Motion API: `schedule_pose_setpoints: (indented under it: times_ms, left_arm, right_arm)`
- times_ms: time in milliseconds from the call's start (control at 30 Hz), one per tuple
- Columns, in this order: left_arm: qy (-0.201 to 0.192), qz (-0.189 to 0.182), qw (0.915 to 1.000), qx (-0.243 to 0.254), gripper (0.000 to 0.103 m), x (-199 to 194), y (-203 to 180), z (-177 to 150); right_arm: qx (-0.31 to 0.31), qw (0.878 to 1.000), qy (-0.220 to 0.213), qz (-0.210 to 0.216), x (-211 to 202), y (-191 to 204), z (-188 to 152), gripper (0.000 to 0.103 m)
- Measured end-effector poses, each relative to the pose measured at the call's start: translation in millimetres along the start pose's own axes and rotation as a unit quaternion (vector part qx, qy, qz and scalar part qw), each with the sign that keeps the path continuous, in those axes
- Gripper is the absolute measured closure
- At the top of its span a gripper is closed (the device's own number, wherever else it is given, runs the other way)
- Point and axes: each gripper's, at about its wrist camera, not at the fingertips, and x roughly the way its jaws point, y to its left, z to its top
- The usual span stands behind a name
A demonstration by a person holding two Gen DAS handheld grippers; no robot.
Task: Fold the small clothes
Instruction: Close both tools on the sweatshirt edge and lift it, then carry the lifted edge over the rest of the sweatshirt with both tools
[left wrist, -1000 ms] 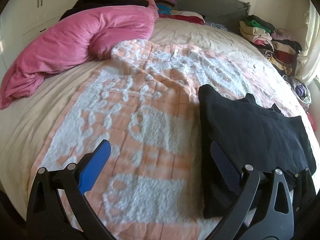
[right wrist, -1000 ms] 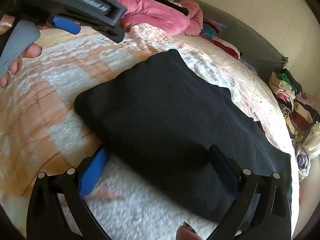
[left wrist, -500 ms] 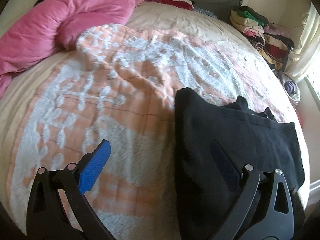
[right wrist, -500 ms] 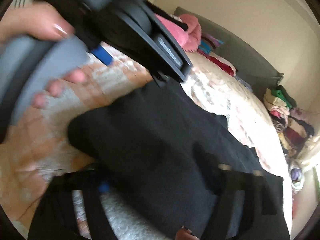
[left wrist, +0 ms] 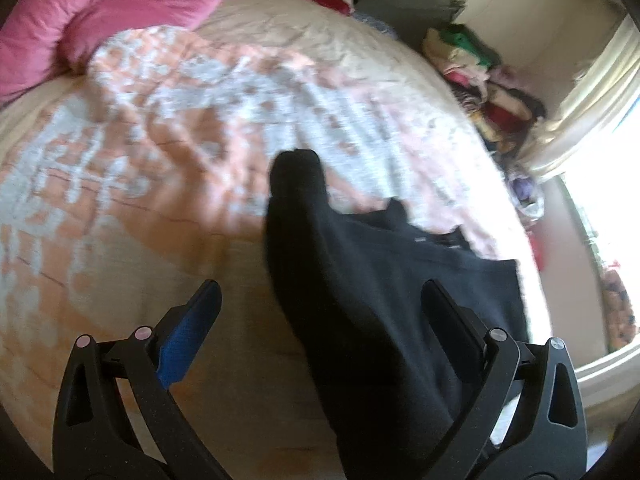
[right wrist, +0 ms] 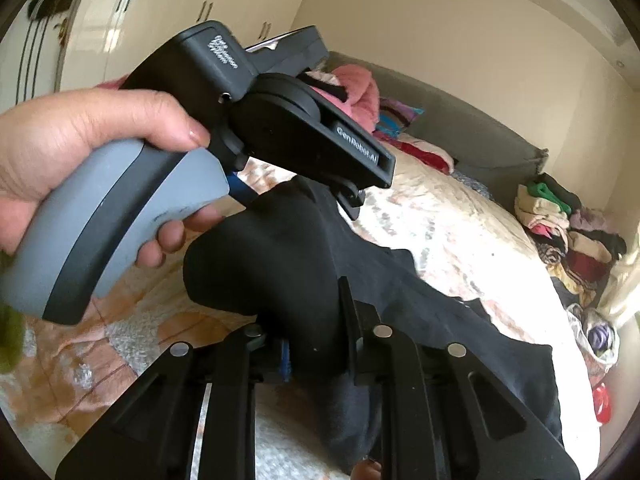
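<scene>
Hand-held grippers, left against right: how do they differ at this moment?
The left hand-held gripper stands wide open with nothing pinched; the right hand-held gripper has just been closing and is clamped on the black garment. The left hangs over the garment's edge and the patterned blanket; the right has a bunched fold lifted off the blanket. Both share black frames and blue pads.

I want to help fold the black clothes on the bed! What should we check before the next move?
1. Right gripper pinching the black garment: ok, its fingers have just been closing and the cloth is bunched between them.
2. Pinched edge lifted off the patterned blanket: ok.
3. Left gripper gripping too: not ok, open, with the garment's edge between its fingers.
4. Free blanket beside the garment: ok.
5. Garment lying smooth: not ok, rumpled.
6. Which kind of garment it is: cannot tell.
</scene>
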Motion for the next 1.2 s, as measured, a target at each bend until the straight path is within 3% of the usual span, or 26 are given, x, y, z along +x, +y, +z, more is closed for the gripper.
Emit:
schedule_pose_setpoints:
  times_ms: [100, 167, 267, 700, 1200]
  left_arm:
    - [0.002, -0.016, 0.9999, 0.003, 0.041, -0.9, -16.5, -0.7]
    - [0.002, -0.027, 0.9996, 0.011, 0.068, -1.3, -30.6, -3.0]
    - [-0.006, -0.031, 0.9992, 0.025, 0.081, -6.1, -50.7, -6.0]
    - [-0.024, -0.031, 0.9947, 0.095, 0.083, -19.4, -139.0, -12.5]
    - [-0.009, -0.026, 0.9909, 0.132, 0.083, 14.5, -200.4, -25.2]
  right_arm:
    - [0.016, 1.0, -0.011, -0.007, -10.8, -10.8, -0.8, 0.087]
    - [0.032, 0.999, -0.018, -0.013, -18.6, -21.2, -2.9, 0.088]
    - [0.046, 0.999, -0.023, -0.018, -29.3, -30.9, -6.9, 0.089]
    - [0.115, 0.991, -0.048, -0.048, -70.6, -78.8, -31.0, 0.092]
    - [0.159, 0.984, -0.039, -0.076, -91.0, -119.1, -67.9, 0.092]
